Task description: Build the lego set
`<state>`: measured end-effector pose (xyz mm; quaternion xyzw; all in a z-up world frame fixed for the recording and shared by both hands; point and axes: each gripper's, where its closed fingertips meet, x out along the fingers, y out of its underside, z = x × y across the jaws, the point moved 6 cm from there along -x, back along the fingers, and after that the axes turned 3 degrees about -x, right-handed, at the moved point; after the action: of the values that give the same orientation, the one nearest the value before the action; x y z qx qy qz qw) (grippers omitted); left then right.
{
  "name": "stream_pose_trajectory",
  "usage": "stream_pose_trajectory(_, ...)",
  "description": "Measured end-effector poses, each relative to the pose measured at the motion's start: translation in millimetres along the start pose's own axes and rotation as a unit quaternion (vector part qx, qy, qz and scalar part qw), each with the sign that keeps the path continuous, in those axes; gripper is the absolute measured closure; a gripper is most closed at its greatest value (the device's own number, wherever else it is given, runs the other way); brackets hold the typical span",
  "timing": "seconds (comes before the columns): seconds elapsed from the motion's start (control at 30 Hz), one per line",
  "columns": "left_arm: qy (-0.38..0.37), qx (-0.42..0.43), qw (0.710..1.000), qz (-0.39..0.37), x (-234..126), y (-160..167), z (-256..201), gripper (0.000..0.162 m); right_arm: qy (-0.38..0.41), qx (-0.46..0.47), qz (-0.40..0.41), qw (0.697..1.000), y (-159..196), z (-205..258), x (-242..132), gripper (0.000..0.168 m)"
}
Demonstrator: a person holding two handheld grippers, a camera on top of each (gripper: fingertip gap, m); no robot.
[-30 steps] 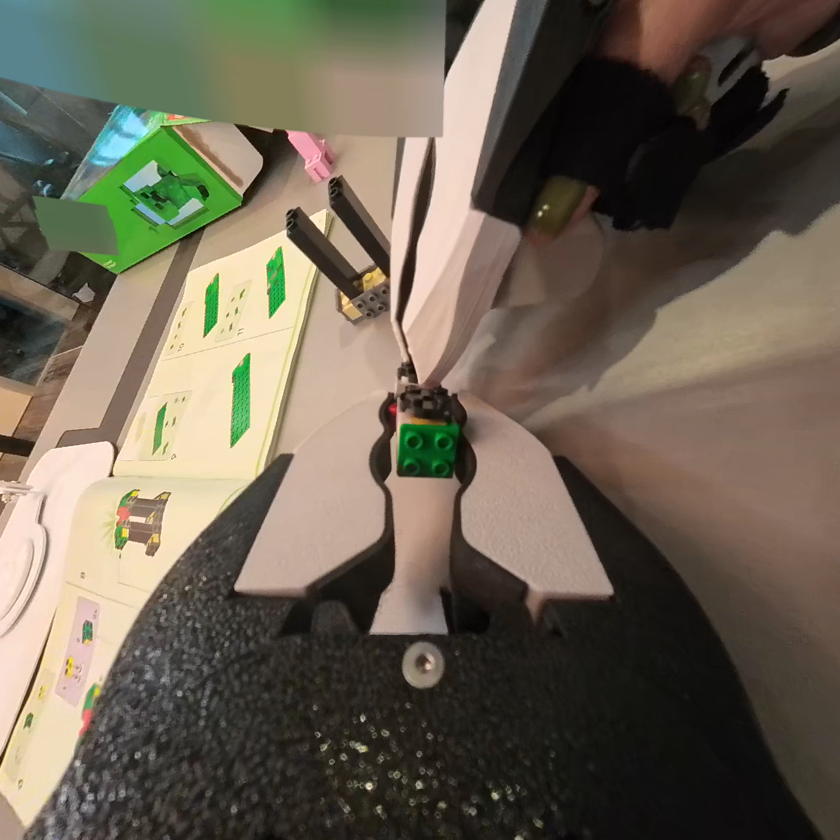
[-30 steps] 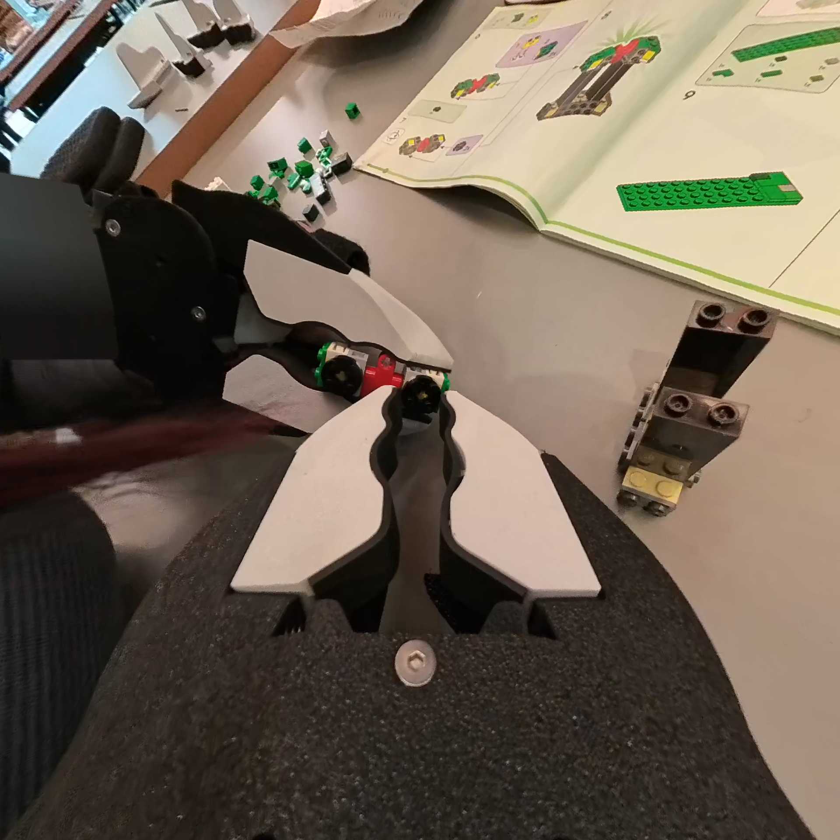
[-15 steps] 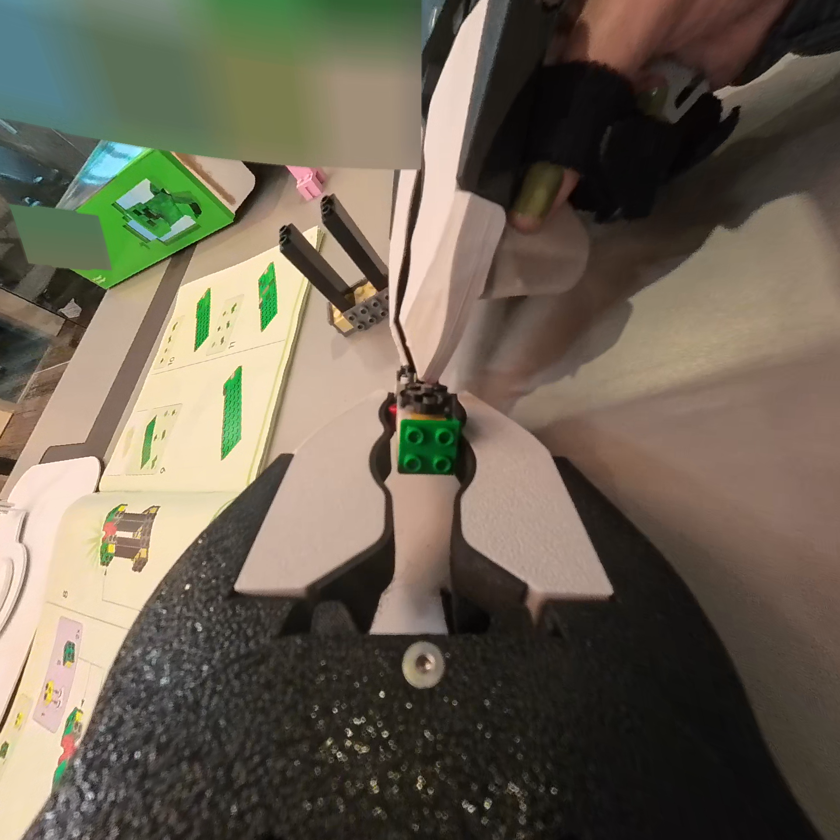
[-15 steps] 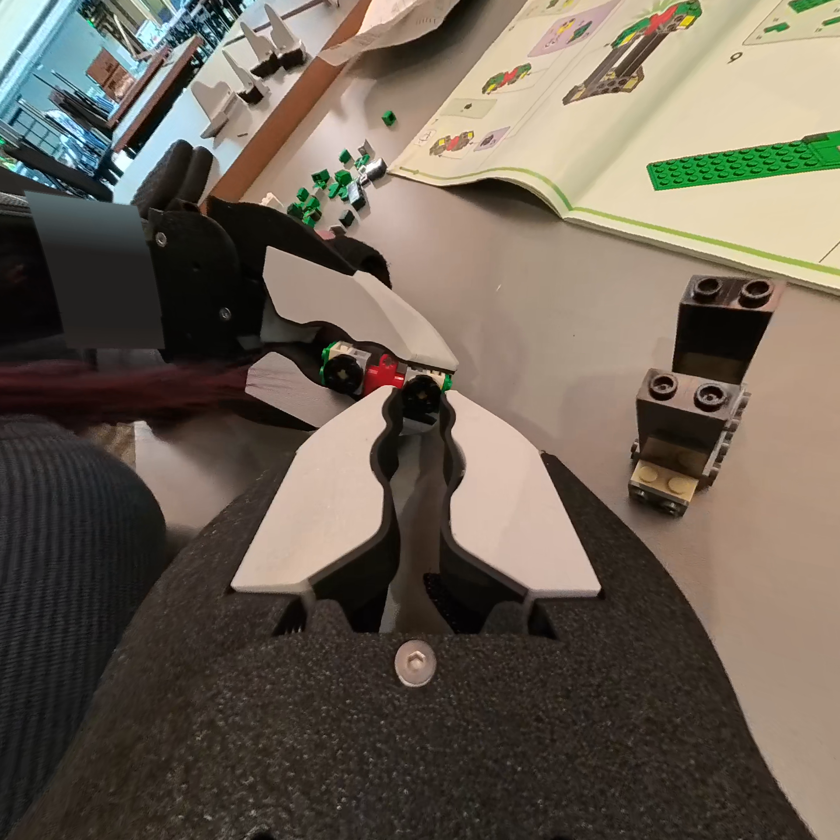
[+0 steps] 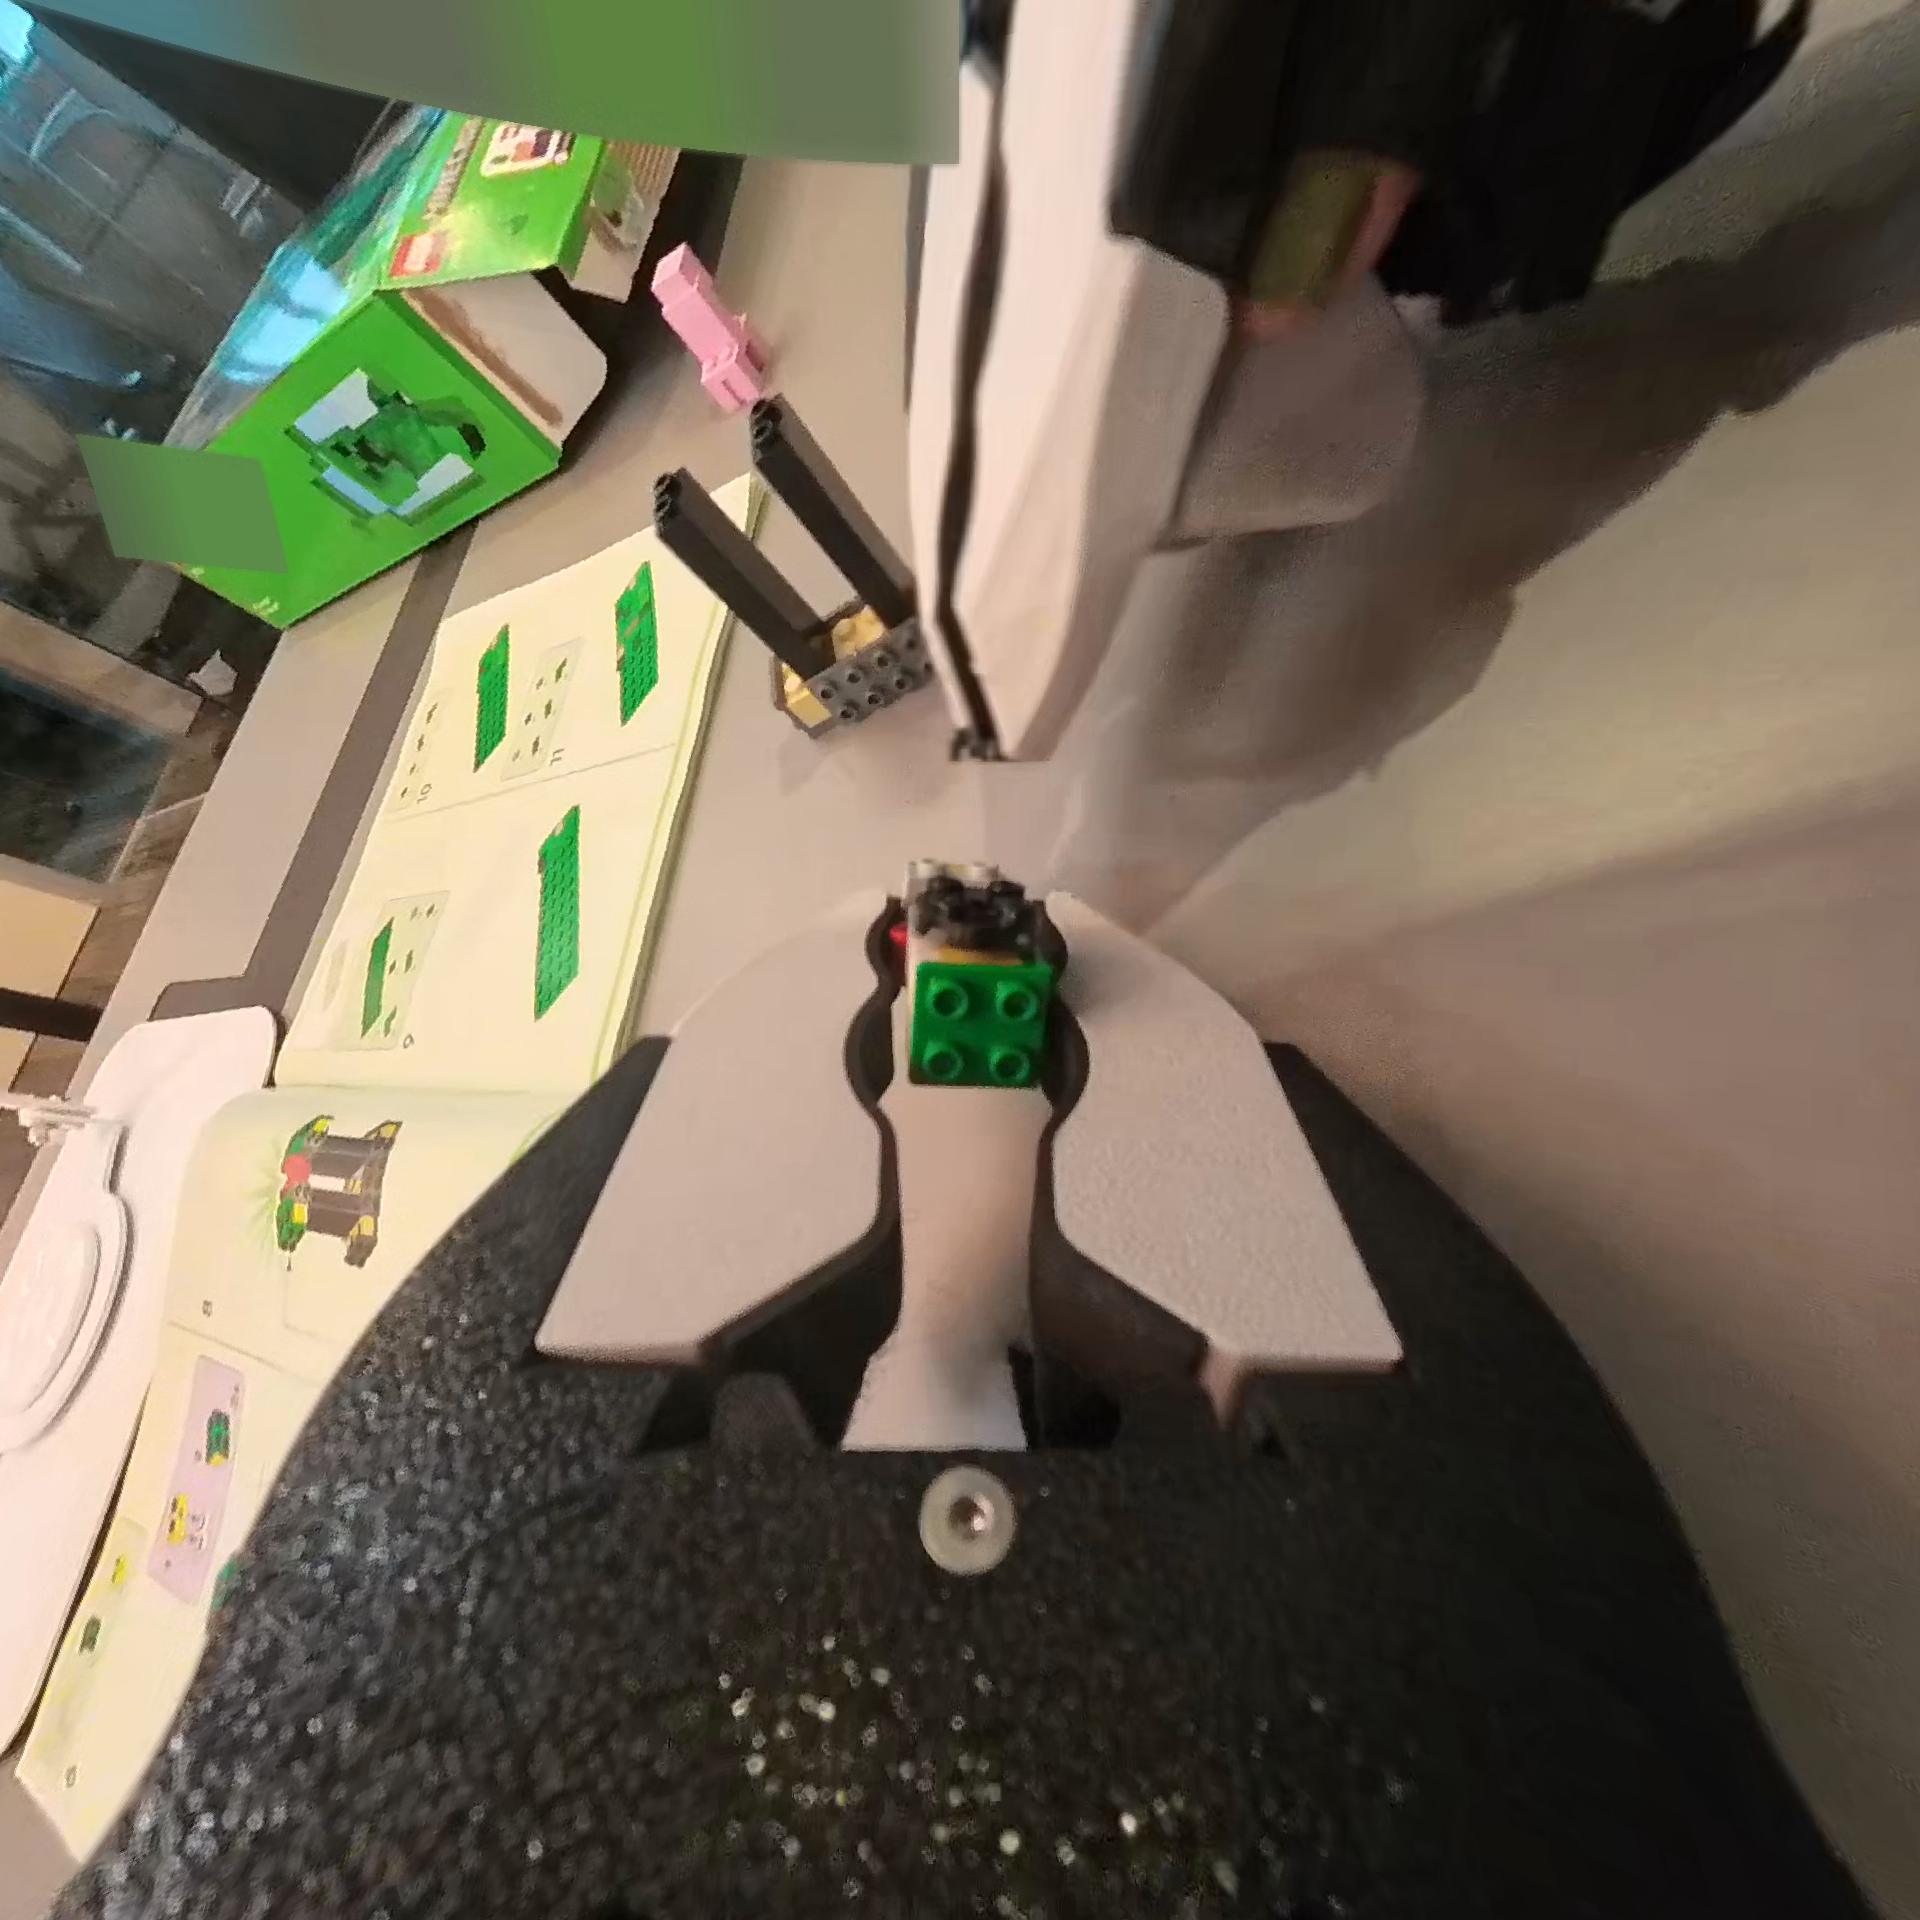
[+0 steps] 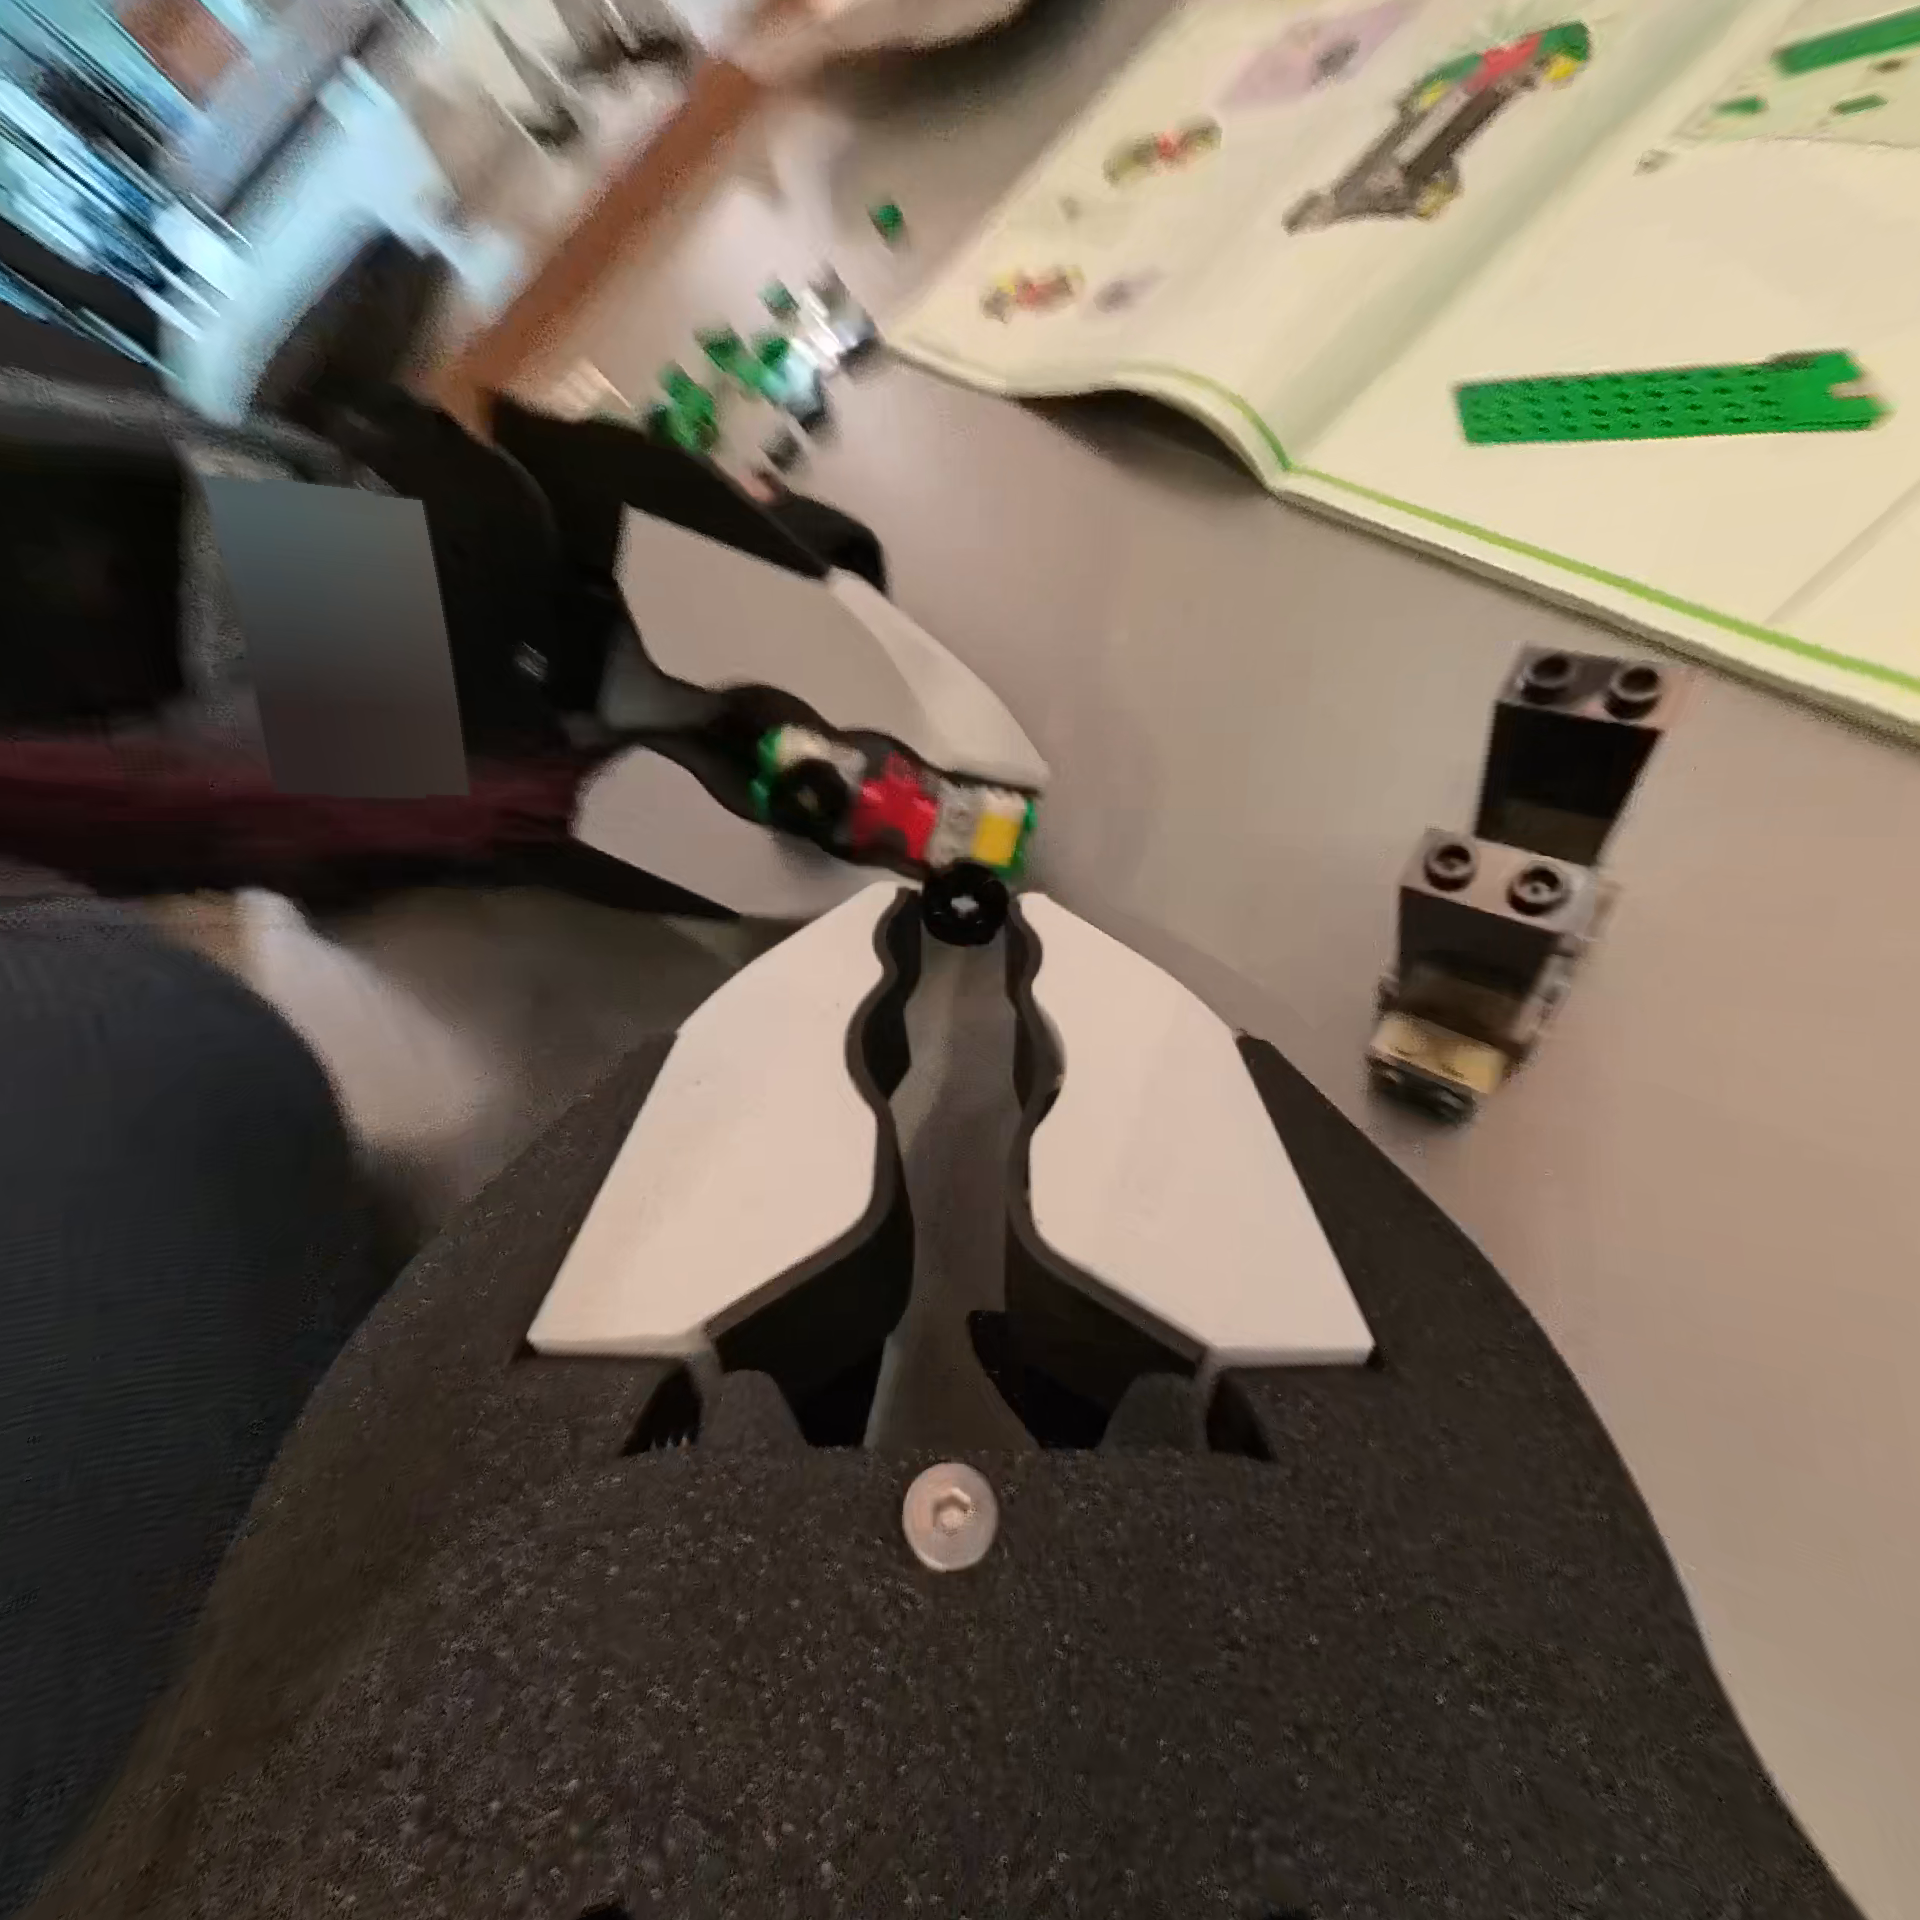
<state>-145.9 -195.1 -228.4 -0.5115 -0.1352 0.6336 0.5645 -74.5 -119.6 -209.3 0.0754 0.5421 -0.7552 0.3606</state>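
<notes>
Lego sub-assembly (image 5: 975,997), green with a red and a yellow part, sits clamped in the left tool (image 5: 971,966) at mid-frame; the right tool (image 6: 961,920), at centre in its own view, pinches a small round black piece (image 6: 962,912) just beside that assembly's yellow end; a dark two-column build (image 6: 1496,894) stands at right on the grey tabletop (image 6: 1195,675), near the open instruction booklet (image 6: 1455,260); loose green bricks (image 6: 727,384) lie blurred at upper left.
</notes>
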Motion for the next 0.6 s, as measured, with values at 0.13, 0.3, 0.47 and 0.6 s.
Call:
stream_pose_trajectory(0.13, -0.01, -0.004, 1.0, 0.014, 1, 1, 1, 0.139, 0.086, -0.064, 0.11, 0.988, 16, -6, 5, 0.153)
stream_pose_trajectory(0.3, -0.016, 0.003, 1.0, 0.022, 1, 1, 1, 0.139, 0.103, -0.048, 0.095, 0.989, 12, -7, 2, 0.137)
stream_pose_trajectory(0.47, -0.017, 0.002, 1.0, 0.023, 2, 1, 1, 0.139, -0.002, -0.001, -0.014, 1.0, -8, 16, -2, 0.146)
stream_pose_trajectory(0.6, -0.02, 0.01, 0.999, 0.025, 2, 1, 1, 0.139, 0.011, -0.019, -0.035, 0.999, -13, 23, 3, 0.148)
